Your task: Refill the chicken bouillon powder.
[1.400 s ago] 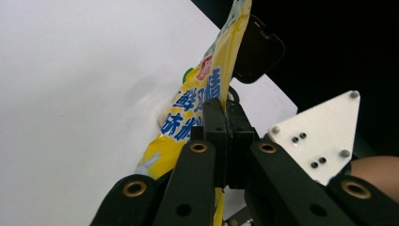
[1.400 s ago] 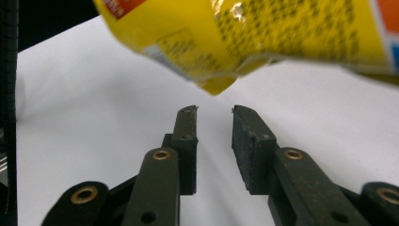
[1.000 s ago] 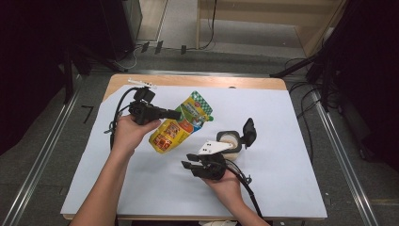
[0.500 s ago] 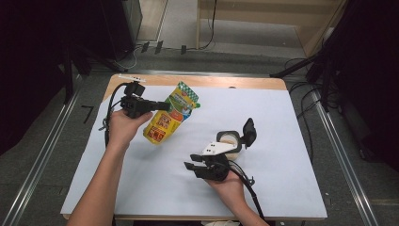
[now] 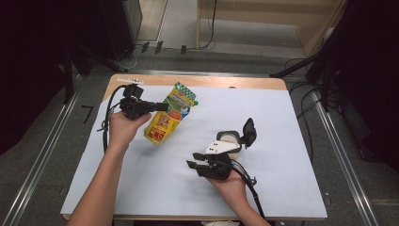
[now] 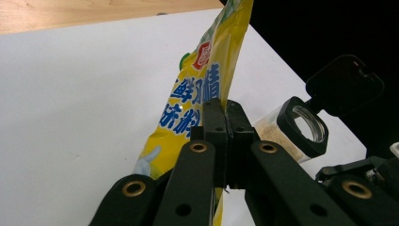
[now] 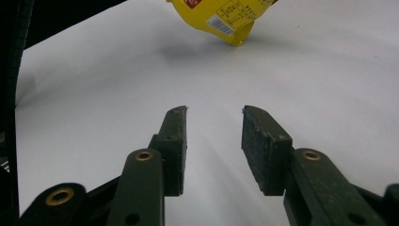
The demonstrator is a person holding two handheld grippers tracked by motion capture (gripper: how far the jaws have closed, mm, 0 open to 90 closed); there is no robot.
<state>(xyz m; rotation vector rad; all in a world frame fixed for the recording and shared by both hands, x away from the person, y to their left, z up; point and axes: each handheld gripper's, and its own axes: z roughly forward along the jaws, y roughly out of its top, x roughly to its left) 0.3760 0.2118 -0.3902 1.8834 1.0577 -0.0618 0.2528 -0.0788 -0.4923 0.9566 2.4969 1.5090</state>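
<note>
A yellow snack pouch point(image 5: 165, 120) with a green top hangs tilted at the upper left of the high view, pinched by its edge in the left claw point(image 5: 157, 107), whose jaws are pressed together on the film; its lower corner sits at or just above the white sheet on the desk point(image 5: 141, 188), and contact cannot be judged. In the left gripper view the pouch point(image 6: 207, 80) runs out of the top of the frame, its print partly covered by the clamped left claw point(image 6: 225, 123). The right gripper view catches just the pouch's bottom corner point(image 7: 221, 19), cut off at the upper edge. The right claw point(image 5: 194, 165), low and centre in the high view, stands parted with nothing between its jaws, as the right gripper view confirms point(image 7: 214, 123). Just behind it stands a clear jar point(image 5: 230, 140) with a black flip lid raised; its pale contents are hard to identify.
</note>
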